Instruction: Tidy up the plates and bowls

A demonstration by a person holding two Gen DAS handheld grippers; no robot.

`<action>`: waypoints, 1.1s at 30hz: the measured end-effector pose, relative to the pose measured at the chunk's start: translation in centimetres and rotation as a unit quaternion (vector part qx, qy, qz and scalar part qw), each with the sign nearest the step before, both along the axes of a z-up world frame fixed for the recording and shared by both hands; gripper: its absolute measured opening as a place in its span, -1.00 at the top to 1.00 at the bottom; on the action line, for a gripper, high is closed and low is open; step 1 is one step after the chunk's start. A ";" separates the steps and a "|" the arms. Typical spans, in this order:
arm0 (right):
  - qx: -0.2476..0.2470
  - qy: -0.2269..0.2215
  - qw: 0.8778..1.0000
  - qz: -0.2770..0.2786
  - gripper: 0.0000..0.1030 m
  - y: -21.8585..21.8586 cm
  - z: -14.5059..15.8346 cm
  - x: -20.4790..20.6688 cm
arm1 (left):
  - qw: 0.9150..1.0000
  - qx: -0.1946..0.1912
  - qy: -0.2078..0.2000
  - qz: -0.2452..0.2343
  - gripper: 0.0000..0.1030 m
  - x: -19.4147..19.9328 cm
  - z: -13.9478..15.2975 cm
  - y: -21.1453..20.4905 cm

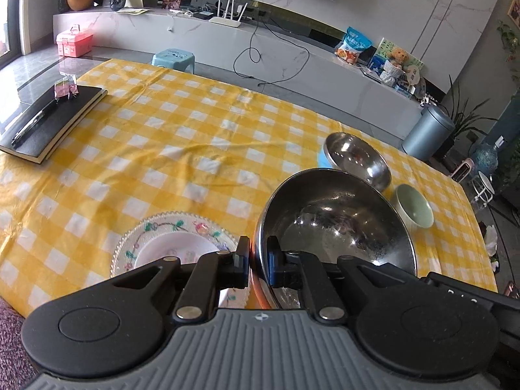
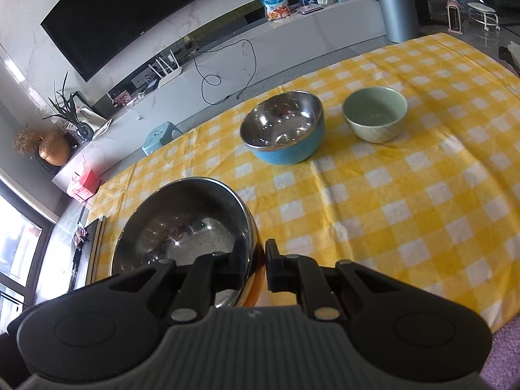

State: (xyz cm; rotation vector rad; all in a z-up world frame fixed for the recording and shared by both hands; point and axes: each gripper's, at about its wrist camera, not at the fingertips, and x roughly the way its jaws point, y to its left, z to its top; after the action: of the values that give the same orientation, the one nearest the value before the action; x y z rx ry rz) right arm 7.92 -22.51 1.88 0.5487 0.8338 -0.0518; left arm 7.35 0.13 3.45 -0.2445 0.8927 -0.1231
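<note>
No writing here is sharp enough for me to read; the print on the blue snack bag (image 2: 273, 3) is a blur. The yellow checked tablecloth (image 1: 182, 136) covers the table. My two tongs share the big steel bowl (image 1: 334, 224): my left gripper (image 1: 258, 261) is pinched on its rim, and my right gripper (image 2: 256, 268) is pinched on its rim too, both angled downward. The flowered plate (image 1: 162, 237) lies just beside the bowl. Further off sit the blue-sided steel bowl (image 2: 282, 128) and the green bowl (image 2: 375, 113), near each other but apart. A black notebook (image 1: 48, 123) carries a pen (image 1: 34, 123).
</note>
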 end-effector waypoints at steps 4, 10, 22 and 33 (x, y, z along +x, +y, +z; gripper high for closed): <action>-0.003 0.017 1.000 -0.006 0.82 -1.5 -0.6 -1.9 | 1.000 0.001 0.021 -0.022 0.77 -1.3 -0.9 -1.1; 0.011 0.041 0.999 -0.016 0.82 -3.1 -2.3 -3.9 | 0.998 0.004 0.041 -0.039 0.75 -2.5 -2.4 -2.2; 0.010 0.048 0.998 -0.033 0.82 -4.1 -3.8 -4.5 | 0.998 0.000 0.051 -0.049 0.75 -3.1 -3.9 -3.2; 0.012 0.053 0.998 -0.039 0.82 -4.1 -5.1 -3.4 | 0.997 -0.007 0.062 -0.044 0.75 -1.8 -5.3 -3.2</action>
State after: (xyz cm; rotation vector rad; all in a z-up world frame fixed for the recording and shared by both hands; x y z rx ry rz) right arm 4.50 -26.60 -3.22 0.6044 0.9165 -0.1427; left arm 5.56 -3.07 -1.86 -0.2276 1.0268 -0.1975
